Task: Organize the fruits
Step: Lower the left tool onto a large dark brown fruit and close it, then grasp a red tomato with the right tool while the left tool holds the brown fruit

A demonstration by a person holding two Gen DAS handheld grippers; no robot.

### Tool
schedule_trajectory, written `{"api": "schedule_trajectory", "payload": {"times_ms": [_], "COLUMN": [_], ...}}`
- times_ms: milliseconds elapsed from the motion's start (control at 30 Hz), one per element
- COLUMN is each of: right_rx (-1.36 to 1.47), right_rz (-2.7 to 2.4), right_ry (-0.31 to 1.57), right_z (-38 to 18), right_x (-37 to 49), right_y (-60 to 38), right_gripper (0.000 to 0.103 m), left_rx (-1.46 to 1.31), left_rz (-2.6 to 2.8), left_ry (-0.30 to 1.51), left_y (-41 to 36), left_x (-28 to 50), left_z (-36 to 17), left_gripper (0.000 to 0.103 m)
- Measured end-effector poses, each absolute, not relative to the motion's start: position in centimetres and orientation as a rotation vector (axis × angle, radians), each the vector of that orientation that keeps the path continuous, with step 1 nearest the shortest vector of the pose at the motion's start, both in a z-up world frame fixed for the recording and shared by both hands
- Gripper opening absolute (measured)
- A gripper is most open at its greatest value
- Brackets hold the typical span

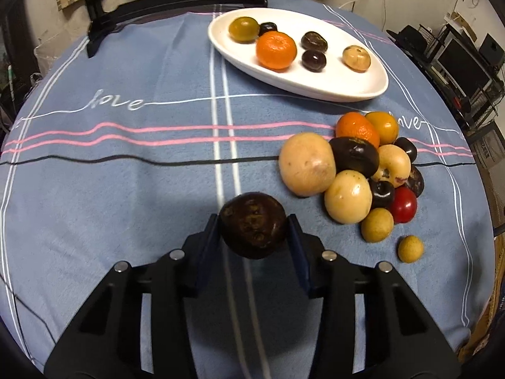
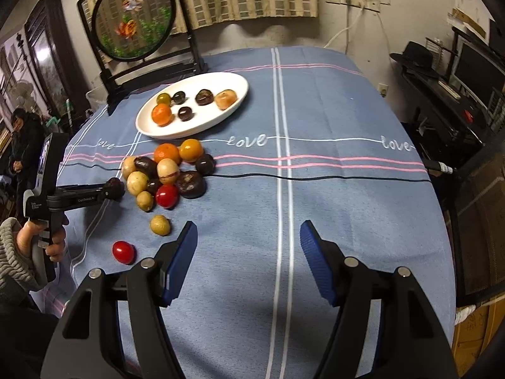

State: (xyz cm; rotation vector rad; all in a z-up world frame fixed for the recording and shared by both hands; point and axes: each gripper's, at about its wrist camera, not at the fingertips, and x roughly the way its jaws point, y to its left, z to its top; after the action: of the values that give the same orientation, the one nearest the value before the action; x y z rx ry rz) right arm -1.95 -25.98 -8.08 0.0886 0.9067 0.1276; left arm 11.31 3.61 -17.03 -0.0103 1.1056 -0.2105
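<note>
My left gripper (image 1: 252, 219) is shut on a dark brown round fruit (image 1: 252, 233), a blue pad pressing each side, low over the blue tablecloth. From the right wrist view the same left gripper (image 2: 114, 186) reaches in from the left with the dark fruit (image 2: 116, 184) at its tip, beside the pile. A heap of mixed fruits (image 1: 353, 170) (image 2: 164, 170) lies to its right. The white oval plate (image 1: 315, 91) (image 2: 189, 132) farther back holds several fruits. My right gripper (image 2: 249, 233) is open over bare cloth, nothing between its fingers.
A small yellow fruit (image 2: 160, 225) and a red tomato (image 2: 123, 252) lie loose near the right gripper. A framed round screen (image 2: 135, 25) stands behind the plate. A hand (image 2: 47, 240) grips the left tool; a person (image 2: 22, 132) stands far left. Shelves and a hat (image 2: 416, 53) are off the table's right.
</note>
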Motion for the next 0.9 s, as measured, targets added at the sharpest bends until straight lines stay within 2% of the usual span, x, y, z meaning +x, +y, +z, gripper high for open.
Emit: {"api": "schedule_trajectory", "payload": {"times_ms": [267, 400, 833, 900], "right_rx": [-0.027, -0.163, -0.154, -0.154], "right_rz": [0.412, 0.618, 0.695, 0.712], "right_ry": [0.955, 0.989, 1.080, 1.077], "right_z": [-9.4, -11.2, -15.5, -15.6], "right_x": [-0.7, -0.7, 1.6, 1.4], "right_y": [-20.1, -14.7, -10.8, -10.6], "right_gripper": [0.068, 0.053, 0.040, 0.031], "left_rx": [-0.066, -0.093, -0.112, -0.106], "left_rz": [-0.150, -0.113, -0.059, -0.066], "left_ry": [1.086, 1.080, 1.103, 1.104], "left_y": [6.9, 8.3, 10.0, 9.7], "left_x": [7.6, 5.6, 2.4, 2.5], "left_z": [-15.0, -14.0, -13.6, -13.5], "left_gripper": [0.043, 0.043, 0.043, 0.043]}}
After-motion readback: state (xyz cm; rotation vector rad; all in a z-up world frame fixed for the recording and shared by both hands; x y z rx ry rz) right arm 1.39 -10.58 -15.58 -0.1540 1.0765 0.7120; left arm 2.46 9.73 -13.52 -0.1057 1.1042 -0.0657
